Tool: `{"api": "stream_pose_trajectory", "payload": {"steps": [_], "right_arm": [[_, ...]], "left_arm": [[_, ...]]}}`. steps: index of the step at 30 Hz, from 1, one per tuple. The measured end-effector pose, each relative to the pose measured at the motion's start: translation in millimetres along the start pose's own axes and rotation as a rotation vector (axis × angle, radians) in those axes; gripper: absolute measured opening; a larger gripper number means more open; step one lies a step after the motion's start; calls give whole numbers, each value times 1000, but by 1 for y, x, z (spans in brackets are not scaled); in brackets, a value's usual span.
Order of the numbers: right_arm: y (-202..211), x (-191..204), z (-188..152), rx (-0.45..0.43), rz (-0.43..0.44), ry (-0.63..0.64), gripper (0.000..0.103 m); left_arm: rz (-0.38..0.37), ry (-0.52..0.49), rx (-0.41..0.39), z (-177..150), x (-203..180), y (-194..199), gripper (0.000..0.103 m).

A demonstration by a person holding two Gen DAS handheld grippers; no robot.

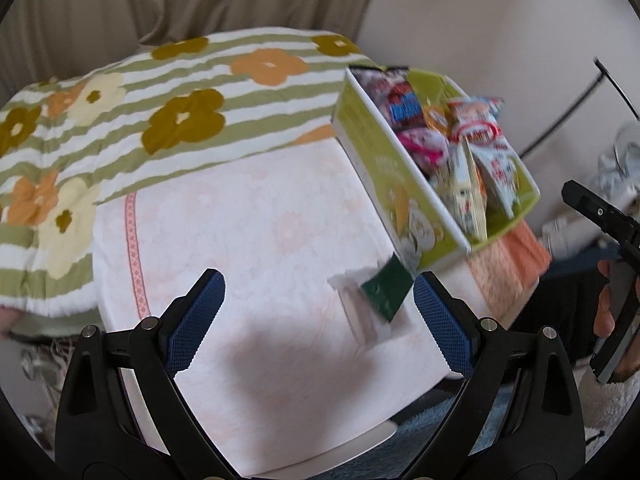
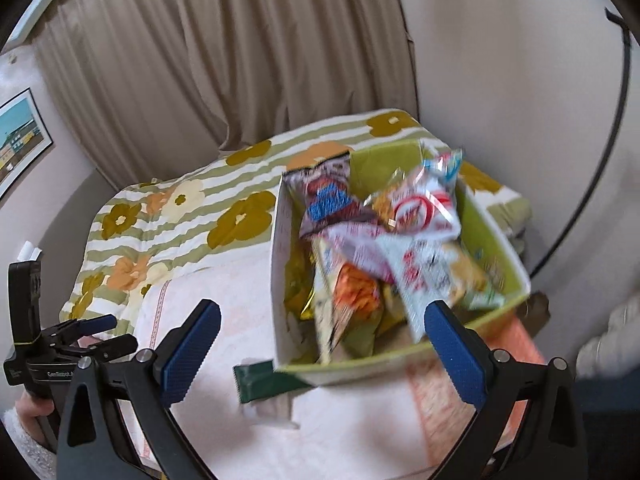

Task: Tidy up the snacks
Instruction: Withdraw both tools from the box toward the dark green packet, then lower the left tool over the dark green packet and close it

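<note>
A light green cardboard box stands on the table's right side, packed with several colourful snack packets. A dark green packet lies flat at the box's near corner, partly on a small white thing. My left gripper hovers open over the cloth, its right finger close beside that packet and touching nothing. In the right wrist view the same box sits just ahead, the dark green packet pokes out from under its front corner, and my right gripper is open and holds nothing.
A pale pink cloth covers the table. A striped floral blanket lies behind it, before a beige curtain and a wall. A hand shows at the right edge. Blue carpet lies below the table's near edge.
</note>
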State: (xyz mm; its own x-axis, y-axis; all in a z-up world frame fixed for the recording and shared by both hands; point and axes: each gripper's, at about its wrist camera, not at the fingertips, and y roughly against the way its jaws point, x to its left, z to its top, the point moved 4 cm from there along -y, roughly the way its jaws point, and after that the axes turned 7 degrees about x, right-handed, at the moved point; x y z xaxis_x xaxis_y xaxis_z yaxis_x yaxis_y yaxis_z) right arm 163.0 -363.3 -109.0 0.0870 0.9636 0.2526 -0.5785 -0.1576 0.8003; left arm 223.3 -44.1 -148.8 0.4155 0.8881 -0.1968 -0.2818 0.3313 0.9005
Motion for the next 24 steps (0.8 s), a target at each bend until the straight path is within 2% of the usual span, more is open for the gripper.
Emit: {"api": "stream_pose_trajectory", "payload": {"steps": [3, 6, 11, 15, 20, 24], "right_arm": [[-1, 9, -20, 0, -23, -28, 102], [-9, 15, -44, 15, -50, -62, 102], [-34, 18, -90, 74, -75, -106, 102], [-61, 23, -121, 119, -84, -103, 102], [-97, 30, -149, 160, -66, -91, 102], [-119, 31, -160, 184, -34, -115, 102]], "left_arm": [[-10, -97, 22, -1, -6, -6, 95], [-11, -247, 60, 0, -18, -18, 95], [-70, -437, 179, 5, -51, -60, 95], [-95, -526, 249, 6, -75, -101, 95], [-116, -590, 318, 2, -93, -146, 93], [-104, -640, 362, -2, -100, -171, 81]]}}
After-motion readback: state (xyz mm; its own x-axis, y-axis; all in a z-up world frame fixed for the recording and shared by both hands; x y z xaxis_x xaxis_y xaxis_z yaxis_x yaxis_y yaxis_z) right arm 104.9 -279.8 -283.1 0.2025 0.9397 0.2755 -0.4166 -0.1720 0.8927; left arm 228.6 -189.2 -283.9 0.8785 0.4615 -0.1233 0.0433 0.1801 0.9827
